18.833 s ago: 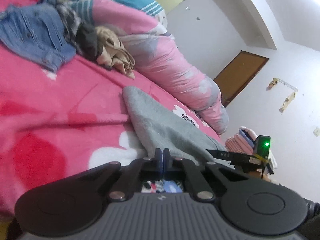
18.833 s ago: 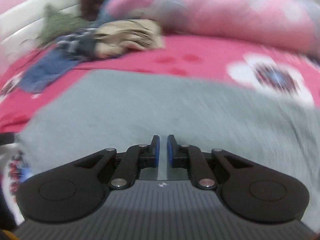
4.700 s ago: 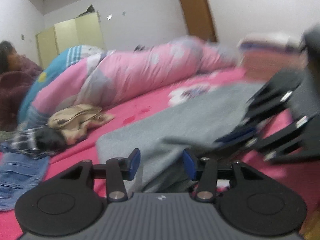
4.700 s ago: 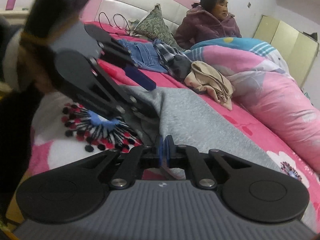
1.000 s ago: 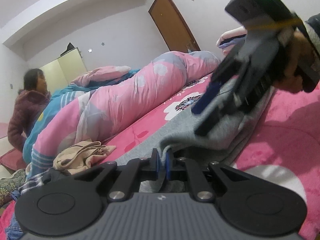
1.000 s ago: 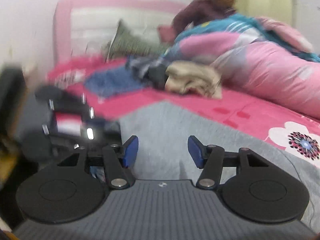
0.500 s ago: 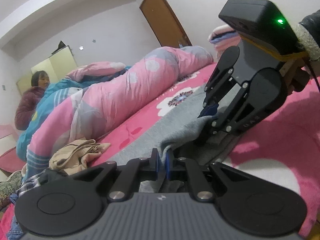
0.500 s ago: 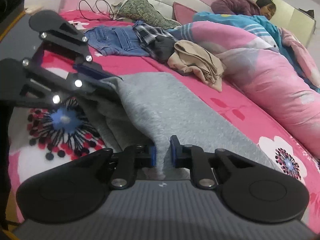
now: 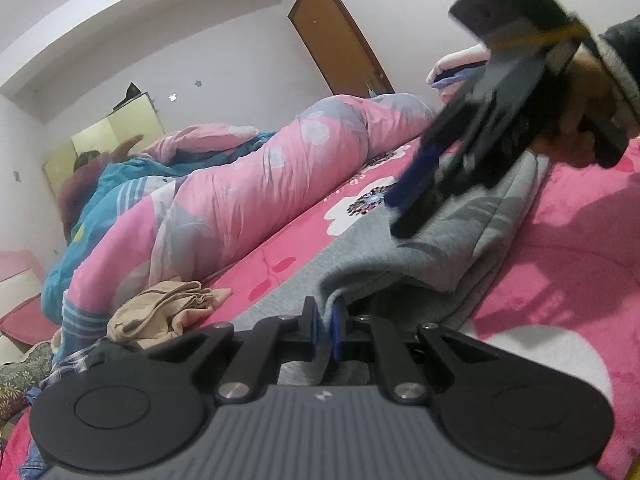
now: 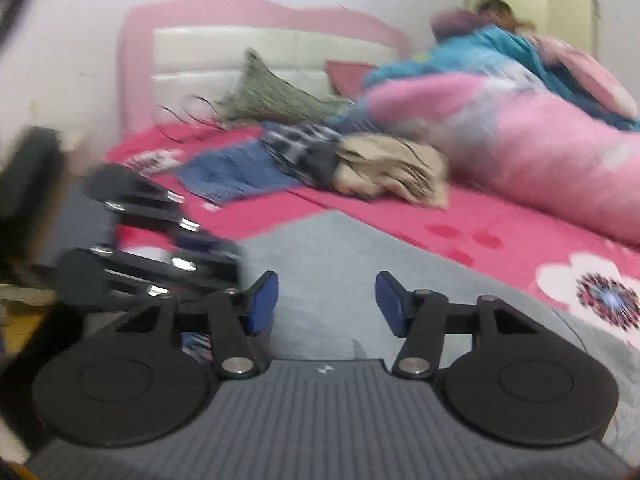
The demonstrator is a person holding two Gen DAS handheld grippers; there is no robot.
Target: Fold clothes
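- We see a bedroom w/ a pink flowered bed [image 9: 560, 248]; a rolled pink quilt [image 9: 248, 200] lies along its far side.
- Grey garment [image 9: 460, 240] lies spread at the bed's near edge, one corner lifted.
- Left gripper [image 9: 324, 322] is clamped on that corner.
- Right gripper [image 10: 326, 304] has just been opening; its jaws stand apart above the garment, nothing gripped.

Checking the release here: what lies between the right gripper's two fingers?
Nothing is pinched. In the right wrist view the right gripper stands open, and only the flat grey garment on the bed shows through the gap.
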